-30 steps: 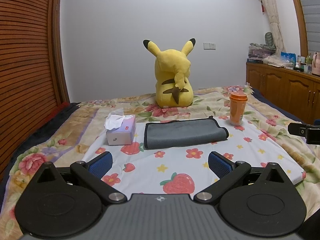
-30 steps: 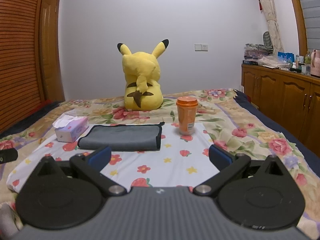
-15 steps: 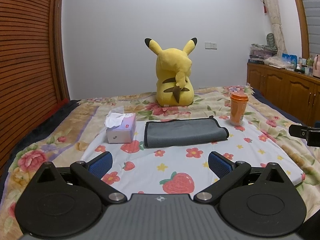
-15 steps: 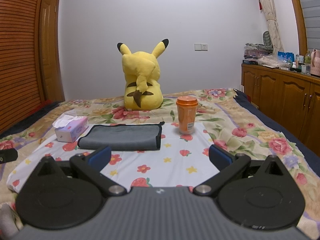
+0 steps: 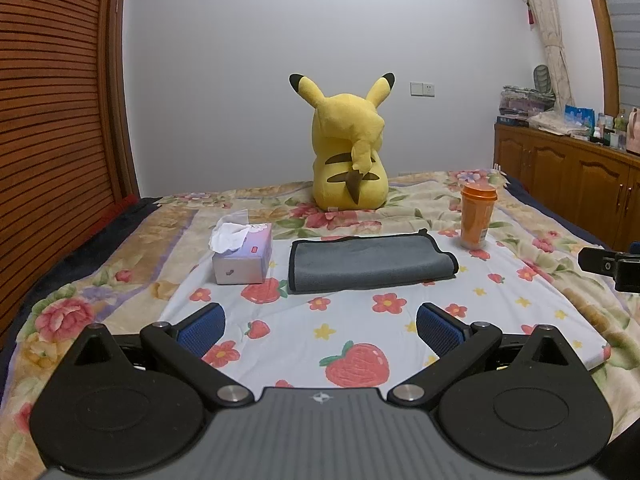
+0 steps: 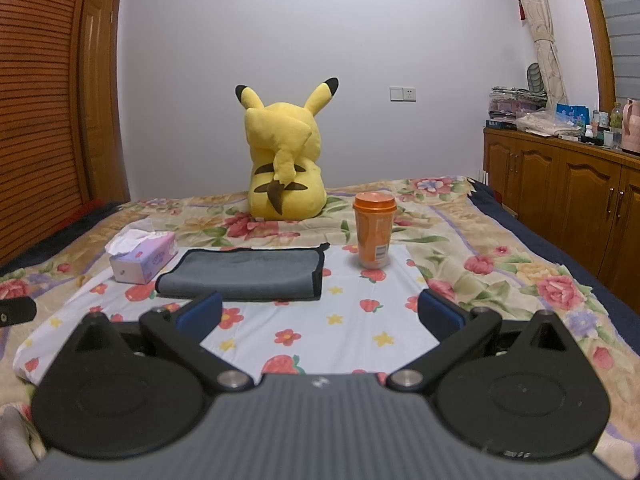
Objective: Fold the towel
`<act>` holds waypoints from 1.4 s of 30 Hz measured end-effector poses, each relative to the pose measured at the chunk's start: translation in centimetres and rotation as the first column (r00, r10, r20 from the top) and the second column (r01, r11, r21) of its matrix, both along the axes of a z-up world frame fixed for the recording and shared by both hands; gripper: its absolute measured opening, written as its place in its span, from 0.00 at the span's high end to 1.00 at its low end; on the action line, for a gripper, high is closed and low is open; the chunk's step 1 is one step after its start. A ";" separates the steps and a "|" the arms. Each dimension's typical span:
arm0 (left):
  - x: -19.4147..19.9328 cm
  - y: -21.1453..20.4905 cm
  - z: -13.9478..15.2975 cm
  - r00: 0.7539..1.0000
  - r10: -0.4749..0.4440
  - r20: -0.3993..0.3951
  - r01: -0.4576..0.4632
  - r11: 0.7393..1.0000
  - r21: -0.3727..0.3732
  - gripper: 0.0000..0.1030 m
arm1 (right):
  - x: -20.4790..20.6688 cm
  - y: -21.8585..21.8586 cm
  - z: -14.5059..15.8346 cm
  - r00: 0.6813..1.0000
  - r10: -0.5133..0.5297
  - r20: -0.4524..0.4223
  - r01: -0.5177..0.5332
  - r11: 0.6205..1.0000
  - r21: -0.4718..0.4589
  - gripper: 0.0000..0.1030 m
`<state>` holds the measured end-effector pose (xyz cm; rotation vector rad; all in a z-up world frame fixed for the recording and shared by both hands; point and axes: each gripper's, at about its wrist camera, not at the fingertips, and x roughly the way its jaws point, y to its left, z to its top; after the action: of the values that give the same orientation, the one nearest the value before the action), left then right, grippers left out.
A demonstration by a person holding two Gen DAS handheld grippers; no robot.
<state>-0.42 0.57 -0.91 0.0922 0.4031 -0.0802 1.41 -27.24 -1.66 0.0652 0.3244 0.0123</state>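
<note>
A grey towel with a black edge (image 5: 370, 262) lies folded flat on a white fruit-print cloth (image 5: 360, 332) on the bed. It also shows in the right wrist view (image 6: 244, 274). My left gripper (image 5: 320, 330) is open and empty, held back from the towel's near edge. My right gripper (image 6: 320, 316) is open and empty, also short of the towel. Part of the right gripper (image 5: 608, 266) shows at the right edge of the left wrist view.
A tissue box (image 5: 242, 258) stands left of the towel. An orange cup with a lid (image 5: 476, 216) stands to its right. A yellow plush toy (image 5: 348, 160) sits behind. Wooden cabinets (image 6: 560, 192) line the right wall; a slatted wooden wall (image 5: 48, 140) is left.
The left wrist view has drifted slightly; the scene sits a little further right and lower than before. The towel and both grippers' jaws are unchanged.
</note>
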 end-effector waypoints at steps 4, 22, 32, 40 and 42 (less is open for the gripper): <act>0.0 0.0 -0.1 1.000 0.001 0.000 -0.001 1.000 -0.001 0.00 | 0.0 0.0 0.0 1.000 -0.001 0.001 0.001 1.000 0.000 0.00; 0.3 0.4 0.1 1.000 0.002 0.000 -0.002 1.000 0.001 0.00 | 0.0 0.1 0.0 1.000 -0.001 0.001 0.001 1.000 0.001 0.00; 0.3 0.3 0.2 1.000 0.002 -0.001 -0.002 1.000 0.000 0.00 | -0.1 0.1 0.1 1.000 -0.001 0.001 0.001 1.000 0.001 0.00; 0.3 0.3 0.2 1.000 0.002 -0.001 -0.002 1.000 0.001 0.00 | -0.1 0.1 0.1 1.000 -0.001 0.001 0.001 1.000 0.001 0.00; 0.3 0.3 0.2 1.000 0.001 -0.001 -0.001 1.000 0.001 0.00 | 0.0 0.0 0.1 1.000 -0.001 0.001 0.001 1.000 0.002 0.00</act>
<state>-0.14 0.83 -0.75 0.0934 0.4043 -0.0791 1.37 -27.20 -1.60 0.0672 0.3235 0.0120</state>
